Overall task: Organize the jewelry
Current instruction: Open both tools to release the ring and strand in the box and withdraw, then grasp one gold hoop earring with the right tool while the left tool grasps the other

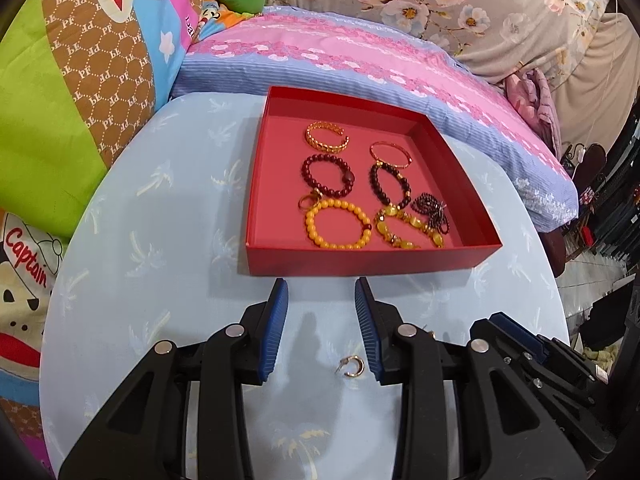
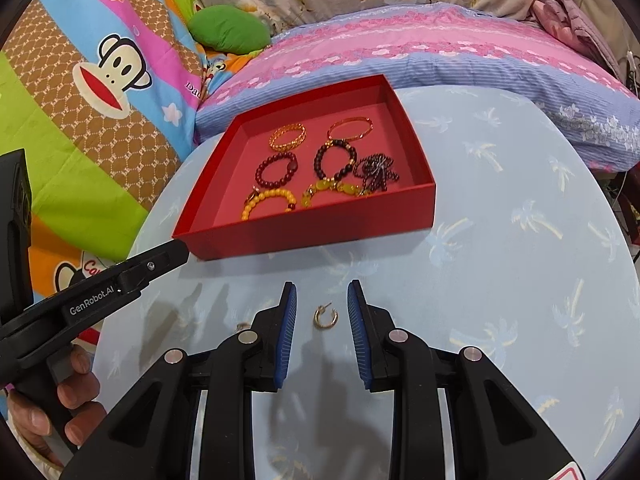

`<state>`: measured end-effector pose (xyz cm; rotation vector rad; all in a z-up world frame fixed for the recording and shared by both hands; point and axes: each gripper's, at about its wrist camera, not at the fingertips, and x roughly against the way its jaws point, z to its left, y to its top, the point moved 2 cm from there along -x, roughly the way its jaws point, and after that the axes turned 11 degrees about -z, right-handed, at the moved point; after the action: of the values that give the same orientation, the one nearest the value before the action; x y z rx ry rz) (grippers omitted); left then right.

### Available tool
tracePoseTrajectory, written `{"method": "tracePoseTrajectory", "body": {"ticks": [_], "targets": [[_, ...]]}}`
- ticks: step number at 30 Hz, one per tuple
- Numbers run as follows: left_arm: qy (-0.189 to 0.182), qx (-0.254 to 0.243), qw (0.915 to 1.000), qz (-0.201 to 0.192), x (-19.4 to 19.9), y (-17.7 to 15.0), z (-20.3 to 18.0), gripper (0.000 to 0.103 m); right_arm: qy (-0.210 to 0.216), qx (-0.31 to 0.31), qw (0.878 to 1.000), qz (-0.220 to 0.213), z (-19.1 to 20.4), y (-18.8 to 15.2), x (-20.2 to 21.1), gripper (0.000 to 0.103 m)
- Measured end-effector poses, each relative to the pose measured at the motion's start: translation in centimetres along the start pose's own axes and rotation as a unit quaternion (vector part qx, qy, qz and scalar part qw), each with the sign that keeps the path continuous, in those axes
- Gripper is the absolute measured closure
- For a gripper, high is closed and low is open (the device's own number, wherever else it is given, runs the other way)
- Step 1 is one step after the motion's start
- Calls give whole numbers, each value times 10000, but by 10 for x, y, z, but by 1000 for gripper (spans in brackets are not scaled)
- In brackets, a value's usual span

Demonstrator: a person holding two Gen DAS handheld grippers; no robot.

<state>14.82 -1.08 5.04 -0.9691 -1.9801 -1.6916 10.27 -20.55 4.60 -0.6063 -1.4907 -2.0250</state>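
Observation:
A red tray (image 1: 360, 261) (image 2: 304, 236) on the light blue table holds several bracelets: a gold cuff (image 1: 326, 136), a dark red bead bracelet (image 1: 328, 176), a yellow bead bracelet (image 1: 338, 224) and others. A small gold hoop earring (image 1: 353, 367) lies on the table between my left gripper's fingers, behind the tips. My left gripper (image 1: 321, 286) is open and empty. Another gold hoop earring (image 2: 325, 316) lies between my right gripper's fingers. My right gripper (image 2: 322, 288) is open and empty. The left gripper's body (image 2: 100, 292) shows at the left of the right wrist view.
Pillows and quilts crowd the table's far and left sides: a pink and blue pillow (image 1: 360, 56), a cartoon monkey quilt (image 2: 100, 80), a green cushion (image 2: 228, 28). The round table's edge (image 1: 560, 300) drops off at the right. The right gripper (image 1: 532, 348) sits close beside my left.

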Motion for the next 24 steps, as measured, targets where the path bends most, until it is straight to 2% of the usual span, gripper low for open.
{"method": "tracePoseTrajectory", "body": {"ticks": [15, 24], "targets": [[69, -119, 9997, 205, 2, -30, -2, 67, 3, 101, 9997, 216, 7, -24, -3, 77], [112, -126, 9987, 477, -6, -52, 3, 67, -108, 249, 9991, 332, 7, -33, -17, 77]]}}
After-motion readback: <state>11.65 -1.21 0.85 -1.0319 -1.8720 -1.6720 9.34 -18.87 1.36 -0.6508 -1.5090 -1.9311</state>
